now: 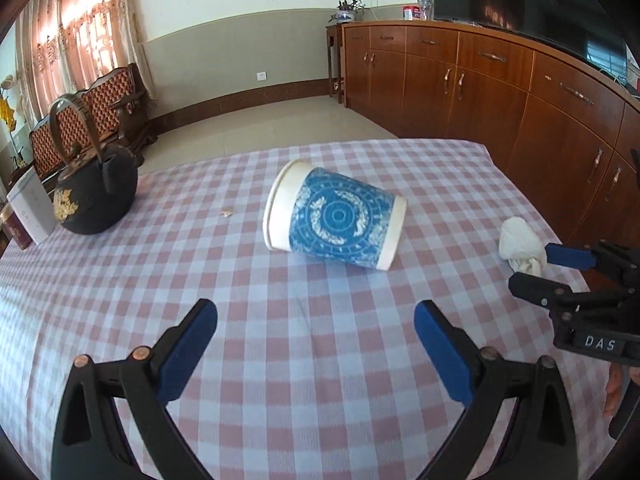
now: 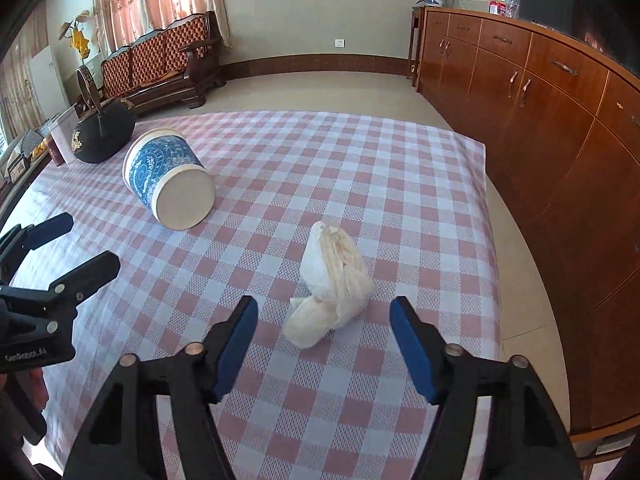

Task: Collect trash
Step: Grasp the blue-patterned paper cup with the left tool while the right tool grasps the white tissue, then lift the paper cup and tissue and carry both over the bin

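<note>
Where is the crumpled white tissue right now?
The crumpled tissue lies on the checked tablecloth, just ahead of the open right claw, right of the tipped blue cup.

A table (image 1: pixel 120 280) under a pink-and-white checked cloth carries everything. A blue-patterned paper cup (image 1: pixel 334 216) lies on its side straight ahead of the left jaws, well beyond their tips, its open mouth turned away to the left. A crumpled tissue (image 2: pixel 334 284) sits on the cloth just ahead of the right jaws, roughly centred on the gap between them and apart from both pads. Far ahead and to the left of the left jaws stands a black kettle (image 1: pixel 94 196), with a white box (image 1: pixel 30 210) just beside it at the table's edge. A small crumb (image 1: pixel 227 213) lies on the cloth between kettle and cup.
</note>
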`<control>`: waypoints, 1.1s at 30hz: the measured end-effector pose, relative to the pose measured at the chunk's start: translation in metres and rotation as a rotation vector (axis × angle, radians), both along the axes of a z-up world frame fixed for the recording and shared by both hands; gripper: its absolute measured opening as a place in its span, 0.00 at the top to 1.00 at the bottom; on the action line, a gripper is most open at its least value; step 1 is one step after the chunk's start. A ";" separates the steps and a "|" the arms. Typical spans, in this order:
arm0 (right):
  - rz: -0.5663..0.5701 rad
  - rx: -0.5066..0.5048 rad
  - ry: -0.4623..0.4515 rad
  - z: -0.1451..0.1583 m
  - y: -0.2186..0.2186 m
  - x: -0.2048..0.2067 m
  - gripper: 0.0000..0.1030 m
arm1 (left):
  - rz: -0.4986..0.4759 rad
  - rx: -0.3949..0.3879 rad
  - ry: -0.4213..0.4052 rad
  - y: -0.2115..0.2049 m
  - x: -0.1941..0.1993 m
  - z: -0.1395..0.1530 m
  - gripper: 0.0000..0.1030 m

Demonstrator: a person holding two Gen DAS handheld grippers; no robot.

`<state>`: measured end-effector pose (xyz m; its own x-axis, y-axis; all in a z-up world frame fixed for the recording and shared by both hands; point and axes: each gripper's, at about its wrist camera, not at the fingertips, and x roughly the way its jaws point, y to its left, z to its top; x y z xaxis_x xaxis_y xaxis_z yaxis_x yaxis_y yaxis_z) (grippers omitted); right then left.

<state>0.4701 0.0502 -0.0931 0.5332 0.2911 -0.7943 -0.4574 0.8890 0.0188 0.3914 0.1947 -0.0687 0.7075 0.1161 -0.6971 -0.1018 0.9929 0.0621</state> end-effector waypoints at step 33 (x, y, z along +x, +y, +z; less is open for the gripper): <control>-0.025 0.069 -0.004 0.013 -0.025 0.000 0.61 | -0.087 -0.026 -0.027 -0.019 -0.010 0.017 0.13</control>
<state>0.4702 0.0247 -0.0806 0.5436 0.3314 -0.7711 -0.4355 0.8968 0.0784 0.3817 0.1755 -0.0517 0.7328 0.0353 -0.6795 -0.0160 0.9993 0.0346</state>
